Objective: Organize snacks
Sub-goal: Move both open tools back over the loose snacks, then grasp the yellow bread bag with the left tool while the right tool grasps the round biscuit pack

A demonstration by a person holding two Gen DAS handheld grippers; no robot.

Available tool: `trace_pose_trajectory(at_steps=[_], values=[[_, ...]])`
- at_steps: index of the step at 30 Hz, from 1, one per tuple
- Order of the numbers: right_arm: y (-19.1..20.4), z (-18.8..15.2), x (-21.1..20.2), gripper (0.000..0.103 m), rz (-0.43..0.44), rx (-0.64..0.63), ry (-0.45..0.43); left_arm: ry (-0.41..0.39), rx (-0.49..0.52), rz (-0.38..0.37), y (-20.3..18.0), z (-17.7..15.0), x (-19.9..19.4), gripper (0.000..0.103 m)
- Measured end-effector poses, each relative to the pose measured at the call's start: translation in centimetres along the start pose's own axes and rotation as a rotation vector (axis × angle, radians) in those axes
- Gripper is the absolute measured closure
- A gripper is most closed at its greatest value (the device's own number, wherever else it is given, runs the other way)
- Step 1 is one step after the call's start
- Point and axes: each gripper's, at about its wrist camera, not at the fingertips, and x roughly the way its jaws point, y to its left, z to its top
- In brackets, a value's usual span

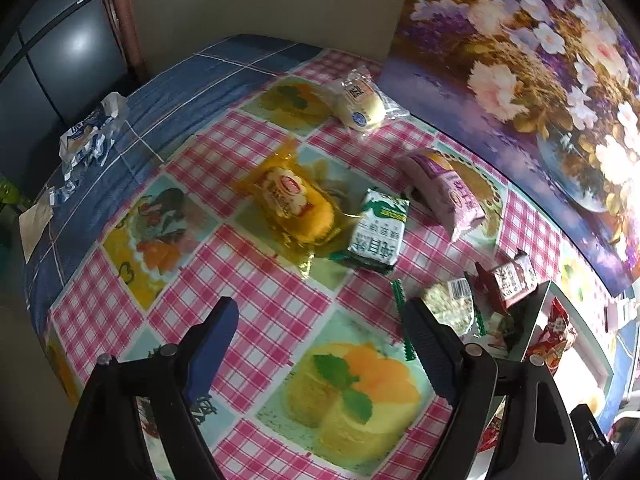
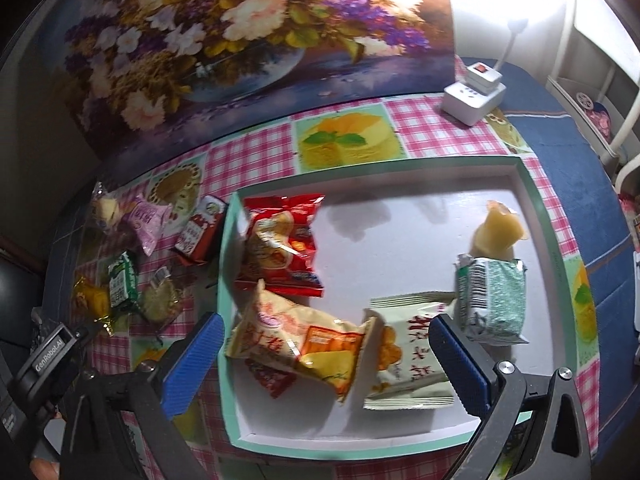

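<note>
We see the right gripper (image 2: 324, 354) spread wide above the near part of the white tray (image 2: 536, 216), holding nothing; a cream-and-orange snack bag (image 2: 296, 344) lies in the tray between its fingers. The left gripper (image 1: 320, 344) is also wide and empty over the checkered tablecloth (image 1: 256, 304), with the green-and-white packet (image 1: 378, 234) and yellow cake packet (image 1: 294, 206) farther off on the cloth.

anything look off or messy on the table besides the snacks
Yes: a torn blue-and-white wrapper lies crumpled and open on the blue cloth at the far left edge, scraps trailing from it, apart from the snack packets.
</note>
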Motion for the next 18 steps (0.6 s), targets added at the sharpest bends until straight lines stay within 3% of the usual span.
trace_pose_trajectory(at_steps=[18], values=[[8.3, -1.7, 0.8, 0.000, 0.115, -0.202, 0.002, 0.003, -0.100, 0.008, 4.7, 1.3, 0.6, 0.018]])
